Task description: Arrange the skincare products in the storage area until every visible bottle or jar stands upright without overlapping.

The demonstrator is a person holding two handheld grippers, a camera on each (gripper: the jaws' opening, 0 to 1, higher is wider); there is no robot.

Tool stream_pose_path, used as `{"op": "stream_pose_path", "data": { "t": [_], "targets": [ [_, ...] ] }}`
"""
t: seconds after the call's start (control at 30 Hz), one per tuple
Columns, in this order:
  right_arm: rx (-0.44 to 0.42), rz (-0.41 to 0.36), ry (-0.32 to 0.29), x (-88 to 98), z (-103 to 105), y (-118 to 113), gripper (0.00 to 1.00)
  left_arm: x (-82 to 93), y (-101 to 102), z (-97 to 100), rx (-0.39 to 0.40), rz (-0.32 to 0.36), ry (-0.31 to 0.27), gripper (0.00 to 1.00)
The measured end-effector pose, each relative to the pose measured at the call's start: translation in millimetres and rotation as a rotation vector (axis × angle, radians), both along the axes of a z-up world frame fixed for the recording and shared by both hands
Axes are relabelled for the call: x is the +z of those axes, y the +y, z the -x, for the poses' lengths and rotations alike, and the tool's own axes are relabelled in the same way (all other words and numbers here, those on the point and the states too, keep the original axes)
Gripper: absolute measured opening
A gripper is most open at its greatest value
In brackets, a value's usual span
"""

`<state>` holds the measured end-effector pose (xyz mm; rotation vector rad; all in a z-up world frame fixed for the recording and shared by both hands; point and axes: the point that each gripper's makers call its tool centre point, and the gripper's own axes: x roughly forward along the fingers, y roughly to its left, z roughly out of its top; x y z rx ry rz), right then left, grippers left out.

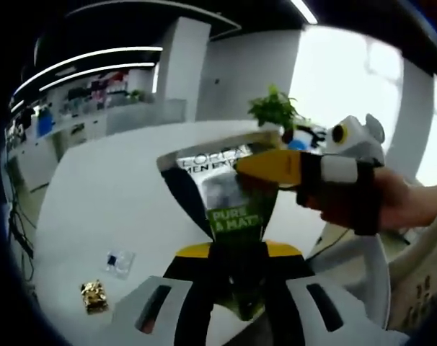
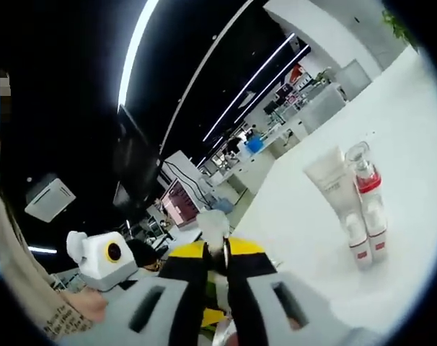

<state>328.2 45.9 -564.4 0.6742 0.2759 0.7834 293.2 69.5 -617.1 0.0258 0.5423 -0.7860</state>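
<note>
One green tube (image 1: 236, 216), two pump bottles (image 2: 368, 216), one white tube (image 2: 332, 184).

Open-plan office or lab: long white table (image 1: 125, 194), ceiling light strips (image 2: 135, 54), white columns (image 1: 182, 68), desks with monitors (image 2: 179, 202), shelves of gear (image 1: 96, 97), potted plant (image 1: 275, 109).

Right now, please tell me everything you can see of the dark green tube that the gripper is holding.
The tube is a flat squeeze tube, glossy like plastic, dark grey and silver above and green below. It reads "L'OREAL MEN EX..." near its wide crimped end and "PURE & MATT" on the green band. It is held above the white table, wide end away from the camera. The left gripper is shut on its narrow end. The right gripper touches its upper right edge.
</note>
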Motion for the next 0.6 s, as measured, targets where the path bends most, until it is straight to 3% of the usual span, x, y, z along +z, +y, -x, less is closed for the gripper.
{"op": "stream_pose_path", "data": {
  "t": [0.07,0.17,0.6],
  "targets": [
    [-0.004,0.007,-0.01,0.6,-0.8,-0.8,0.05,-1.7,1.4,-0.4,-0.005,-0.009,0.0,0.27],
    [-0.005,0.008,-0.013,0.4,-1.3,-2.8,0.02,-6.4,5.1,-0.8,-0.004,-0.031,0.001,0.2],
    [0.028,-0.086,0.01,19.4,-3.0,-21.3,0.01,-5.3,22.9,0.0,-0.004,0.042,0.062,0.52]
  ]
}}
